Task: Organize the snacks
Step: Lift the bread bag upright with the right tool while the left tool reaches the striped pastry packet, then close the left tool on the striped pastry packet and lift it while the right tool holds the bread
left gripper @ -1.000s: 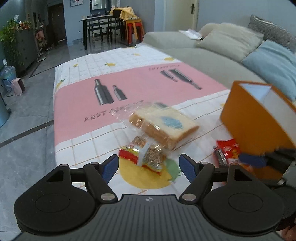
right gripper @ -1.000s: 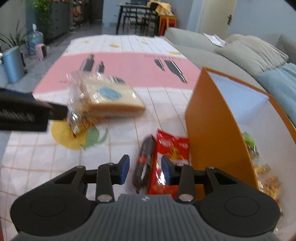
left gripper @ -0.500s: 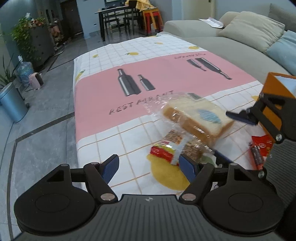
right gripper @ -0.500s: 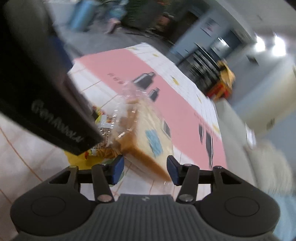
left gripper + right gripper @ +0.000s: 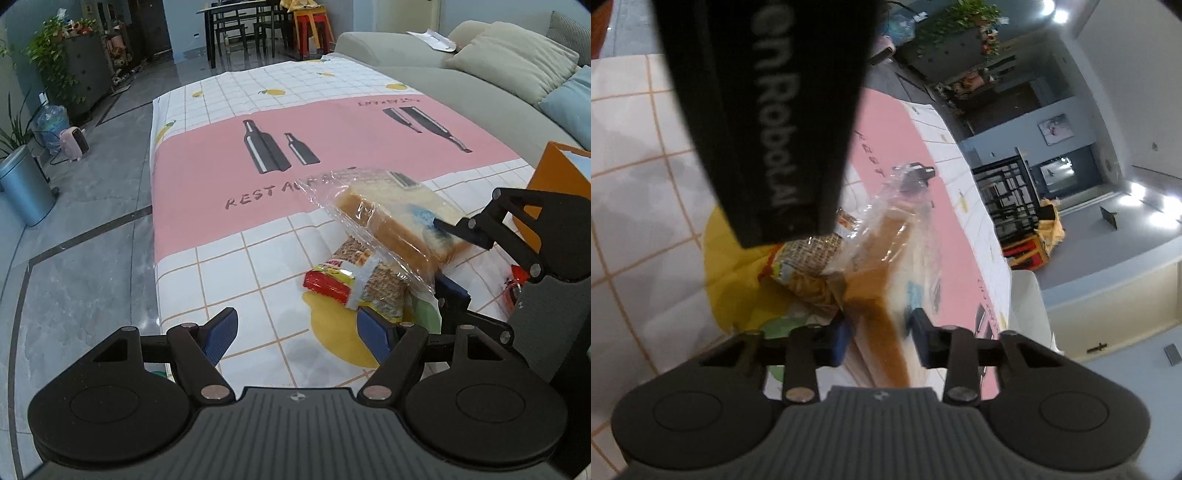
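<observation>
**Right gripper closes around the bagged bread**

The right gripper [image 5: 877,341], turned on its side, has its blue pads on either face of the bagged bread [image 5: 399,221], pinching the near right end of the loaf; in the left wrist view the same gripper [image 5: 448,258] reaches in from the right, one finger over the top of the bread and the other below it. The bread lies in clear plastic on the tablecloth [image 5: 229,280], near the pink band's lower edge, and partly overlaps the cracker packet [image 5: 354,284], which sits just nearer on the yellow lemon print. The left gripper [image 5: 297,334] is spread wide and holds nothing, low over the near edge of the cloth, its right pad close to the cracker packet. The orange box [image 5: 554,173] stands at the right edge, and a red snack pack [image 5: 515,284] shows beside it behind the right gripper
</observation>
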`<state>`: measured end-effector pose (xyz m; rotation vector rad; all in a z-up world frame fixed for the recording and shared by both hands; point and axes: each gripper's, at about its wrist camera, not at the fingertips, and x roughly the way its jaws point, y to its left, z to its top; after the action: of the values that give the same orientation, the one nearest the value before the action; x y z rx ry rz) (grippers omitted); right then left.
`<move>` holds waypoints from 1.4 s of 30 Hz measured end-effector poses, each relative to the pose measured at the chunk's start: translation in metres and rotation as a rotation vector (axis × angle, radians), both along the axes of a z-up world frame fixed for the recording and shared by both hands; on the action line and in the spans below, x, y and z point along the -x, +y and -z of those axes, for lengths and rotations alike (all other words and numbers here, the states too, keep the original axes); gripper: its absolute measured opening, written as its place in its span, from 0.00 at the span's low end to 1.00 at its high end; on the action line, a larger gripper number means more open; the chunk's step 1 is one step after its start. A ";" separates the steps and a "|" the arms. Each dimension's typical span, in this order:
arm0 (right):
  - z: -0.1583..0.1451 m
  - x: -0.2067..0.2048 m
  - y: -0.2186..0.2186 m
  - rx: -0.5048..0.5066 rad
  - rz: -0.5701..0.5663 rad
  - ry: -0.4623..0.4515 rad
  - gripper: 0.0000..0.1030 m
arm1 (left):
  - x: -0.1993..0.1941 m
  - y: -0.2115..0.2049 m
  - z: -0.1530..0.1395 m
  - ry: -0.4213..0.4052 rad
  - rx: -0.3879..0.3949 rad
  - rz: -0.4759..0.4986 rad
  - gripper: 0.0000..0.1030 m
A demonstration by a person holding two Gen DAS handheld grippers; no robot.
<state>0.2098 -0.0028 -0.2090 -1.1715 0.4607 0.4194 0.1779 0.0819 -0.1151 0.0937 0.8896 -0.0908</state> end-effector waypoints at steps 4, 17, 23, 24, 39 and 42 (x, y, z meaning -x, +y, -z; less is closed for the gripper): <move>-0.015 0.004 -0.006 -0.063 0.036 0.025 0.24 | 0.005 -0.002 -0.007 -0.016 0.034 0.053 0.84; -0.113 0.010 -0.112 -1.033 0.562 0.408 0.20 | 0.012 -0.024 -0.030 -0.064 0.013 0.222 0.84; -0.108 0.032 -0.112 -1.052 0.605 0.366 0.26 | 0.009 -0.039 -0.029 -0.069 -0.026 0.288 0.84; -0.108 0.031 -0.111 -1.040 0.595 0.355 0.26 | 0.008 -0.041 -0.028 -0.069 -0.033 0.293 0.84; -0.106 -0.001 -0.114 -1.041 0.599 0.373 0.27 | -0.049 -0.056 0.016 0.007 -0.271 0.609 0.85; -0.105 0.001 -0.114 -1.030 0.600 0.372 0.27 | -0.060 -0.059 0.024 0.033 -0.299 0.654 0.85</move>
<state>0.2083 -0.1164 -0.1043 0.0677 0.7595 0.2763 0.2382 0.0231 -0.1389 0.6635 0.8720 -0.5701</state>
